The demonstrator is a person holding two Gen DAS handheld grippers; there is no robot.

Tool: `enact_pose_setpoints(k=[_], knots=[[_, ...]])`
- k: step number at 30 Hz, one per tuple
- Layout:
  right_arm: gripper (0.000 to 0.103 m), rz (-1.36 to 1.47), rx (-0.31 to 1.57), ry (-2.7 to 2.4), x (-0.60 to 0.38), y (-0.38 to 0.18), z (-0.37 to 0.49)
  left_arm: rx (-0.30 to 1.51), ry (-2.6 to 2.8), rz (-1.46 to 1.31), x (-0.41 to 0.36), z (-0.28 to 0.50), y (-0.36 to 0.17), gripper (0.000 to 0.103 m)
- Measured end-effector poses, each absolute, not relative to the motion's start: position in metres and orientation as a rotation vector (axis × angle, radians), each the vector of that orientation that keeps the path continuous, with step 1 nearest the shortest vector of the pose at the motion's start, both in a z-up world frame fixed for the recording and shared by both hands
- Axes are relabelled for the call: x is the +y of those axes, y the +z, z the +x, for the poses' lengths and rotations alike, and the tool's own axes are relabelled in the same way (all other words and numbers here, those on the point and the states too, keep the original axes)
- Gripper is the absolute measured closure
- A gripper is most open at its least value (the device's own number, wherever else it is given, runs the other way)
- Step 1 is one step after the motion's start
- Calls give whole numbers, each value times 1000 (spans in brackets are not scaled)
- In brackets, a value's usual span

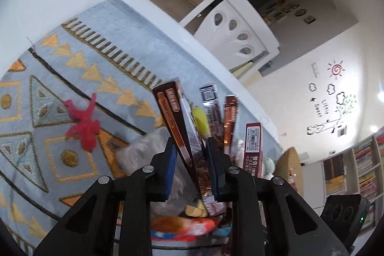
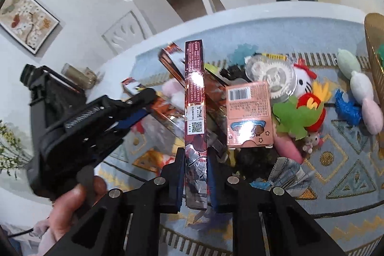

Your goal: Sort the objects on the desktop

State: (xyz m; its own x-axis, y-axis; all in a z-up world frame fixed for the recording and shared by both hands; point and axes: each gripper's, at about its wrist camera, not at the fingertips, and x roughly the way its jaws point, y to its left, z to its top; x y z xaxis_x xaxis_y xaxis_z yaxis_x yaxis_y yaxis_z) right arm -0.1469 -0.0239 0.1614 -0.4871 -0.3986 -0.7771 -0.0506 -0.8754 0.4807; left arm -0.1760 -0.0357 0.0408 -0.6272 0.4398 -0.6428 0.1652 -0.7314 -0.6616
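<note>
A slim box [image 2: 195, 97] is clamped between the pads of the right hand-held gripper [image 2: 195, 174], with its lower end between the jaws and its long axis running straight ahead and upward from the fingers. A second brown box [image 1: 178, 126] is gripped in the same way by the left hand-held gripper [image 1: 190, 169], tilted a little to the left of that gripper's line. Both boxes are held above the pile in the middle of the bench [image 2: 252, 8]; neither is seen to rest on the cloth [image 1: 72, 44].

The right box is narrow, dark red and glossy, with small print, a white label and a code square on its edge. The left one is brown with orange pen-like figures printed along it.

Since each box is already gripped, the coming move is judged to be a carry to a sorting place, which cannot be told from these views.
</note>
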Motion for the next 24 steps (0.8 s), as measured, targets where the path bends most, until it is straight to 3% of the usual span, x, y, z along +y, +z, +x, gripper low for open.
enact_pose_setpoints(k=[14, 18, 24], knots=[[87, 1347, -728, -2472, 11, 216, -64, -913, 2376, -1074, -63, -85, 149, 89], [87, 1424, -690, -2441, 11, 210, -39, -834, 2302, -1199, -65, -60, 149, 89], [87, 1568, -606, -2373, 7, 182, -1, -673, 2172, -1500, -55, -40, 108, 89]])
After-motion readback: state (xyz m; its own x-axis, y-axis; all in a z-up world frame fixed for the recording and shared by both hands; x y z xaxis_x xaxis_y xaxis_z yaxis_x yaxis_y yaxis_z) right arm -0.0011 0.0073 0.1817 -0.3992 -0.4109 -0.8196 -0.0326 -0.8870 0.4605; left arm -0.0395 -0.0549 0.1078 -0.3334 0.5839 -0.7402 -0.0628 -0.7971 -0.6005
